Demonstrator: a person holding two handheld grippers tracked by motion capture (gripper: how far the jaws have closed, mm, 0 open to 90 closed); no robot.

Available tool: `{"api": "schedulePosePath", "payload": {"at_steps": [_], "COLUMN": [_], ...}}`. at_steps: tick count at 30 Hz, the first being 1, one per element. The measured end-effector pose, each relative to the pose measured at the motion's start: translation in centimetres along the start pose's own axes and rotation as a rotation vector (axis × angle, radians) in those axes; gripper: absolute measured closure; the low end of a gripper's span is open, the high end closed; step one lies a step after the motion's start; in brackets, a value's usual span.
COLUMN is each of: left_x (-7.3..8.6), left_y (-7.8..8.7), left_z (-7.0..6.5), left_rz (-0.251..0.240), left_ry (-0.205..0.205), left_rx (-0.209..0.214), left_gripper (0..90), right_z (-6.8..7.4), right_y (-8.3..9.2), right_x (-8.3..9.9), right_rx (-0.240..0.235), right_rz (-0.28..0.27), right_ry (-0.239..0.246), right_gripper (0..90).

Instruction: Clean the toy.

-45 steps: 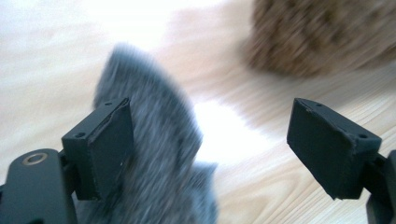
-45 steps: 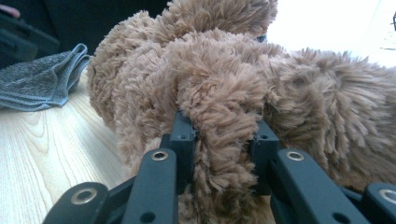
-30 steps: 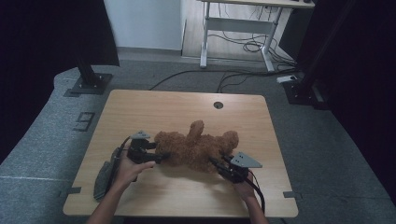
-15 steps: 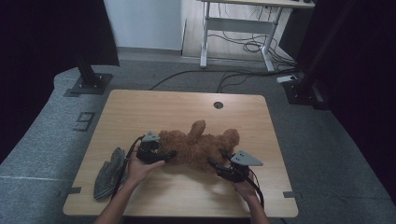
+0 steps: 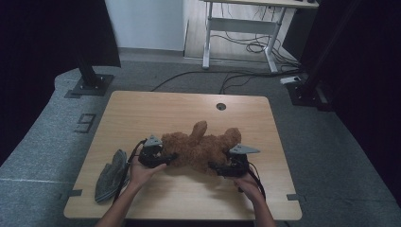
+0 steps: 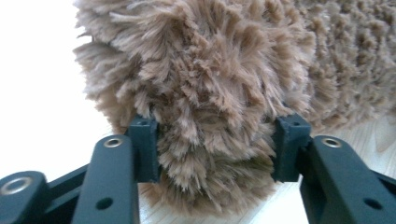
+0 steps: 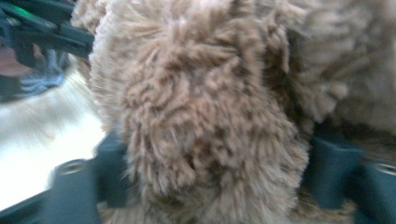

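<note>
A brown plush teddy bear (image 5: pixel 198 149) lies on its side in the middle of the wooden table (image 5: pixel 189 109). My left gripper (image 5: pixel 169 158) is at the bear's left end. Its jaws have just been closing, and the pads (image 6: pixel 144 149) now press into a thick furry limb (image 6: pixel 210 93) from both sides. My right gripper (image 5: pixel 215 166) is at the bear's lower right. Its jaws have just been opening and stand apart around another furry limb (image 7: pixel 201 116), blurred, with a dark gap at the right pad (image 7: pixel 331 172).
A crumpled grey cloth (image 5: pixel 109 174) lies by the table's front left corner. A round cable hole (image 5: pixel 221 106) sits near the far edge. Black stand bases (image 5: pixel 90 85) and a white desk frame (image 5: pixel 236 28) with cables are on the floor beyond.
My left gripper has slid right onto the bear and closed on its limb. The right gripper's jaws have spread apart and it has shifted a little left.
</note>
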State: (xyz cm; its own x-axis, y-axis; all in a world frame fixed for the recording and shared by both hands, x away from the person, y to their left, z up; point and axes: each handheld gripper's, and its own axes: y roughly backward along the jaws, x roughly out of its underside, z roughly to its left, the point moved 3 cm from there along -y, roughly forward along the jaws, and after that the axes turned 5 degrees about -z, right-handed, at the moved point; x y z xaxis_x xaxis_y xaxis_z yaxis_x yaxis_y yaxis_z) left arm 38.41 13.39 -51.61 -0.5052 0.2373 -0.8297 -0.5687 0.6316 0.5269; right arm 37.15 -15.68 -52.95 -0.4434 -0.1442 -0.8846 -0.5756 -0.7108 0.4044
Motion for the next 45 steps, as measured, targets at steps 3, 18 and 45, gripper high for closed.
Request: {"api": "schedulePosePath", "payload": {"at_steps": [3,18,45], "left_x": [-0.1,-4.1,-2.5], "left_y": [0.0,-1.5,-1.6], "left_z": [0.1,1.5,1.8], "left_rz": [-0.008,-0.104,-0.126], "left_ry": [0.006,-0.083,-0.133], "left_rx": [0.012,-0.068,-0.09], "left_gripper": [52.2,55.5,53.3], "right_z": [-0.1,-1.3,-1.6], "right_y": [0.0,-0.9,-2.3], "right_x": [-0.5,-3.5,-1.7], "right_rx": [-0.001,0.131,0.197], "right_rz": [-0.008,-0.17,-0.223], "right_ry": [0.035,0.299,0.439], "right_gripper": [45.6,53.7,52.2]}}
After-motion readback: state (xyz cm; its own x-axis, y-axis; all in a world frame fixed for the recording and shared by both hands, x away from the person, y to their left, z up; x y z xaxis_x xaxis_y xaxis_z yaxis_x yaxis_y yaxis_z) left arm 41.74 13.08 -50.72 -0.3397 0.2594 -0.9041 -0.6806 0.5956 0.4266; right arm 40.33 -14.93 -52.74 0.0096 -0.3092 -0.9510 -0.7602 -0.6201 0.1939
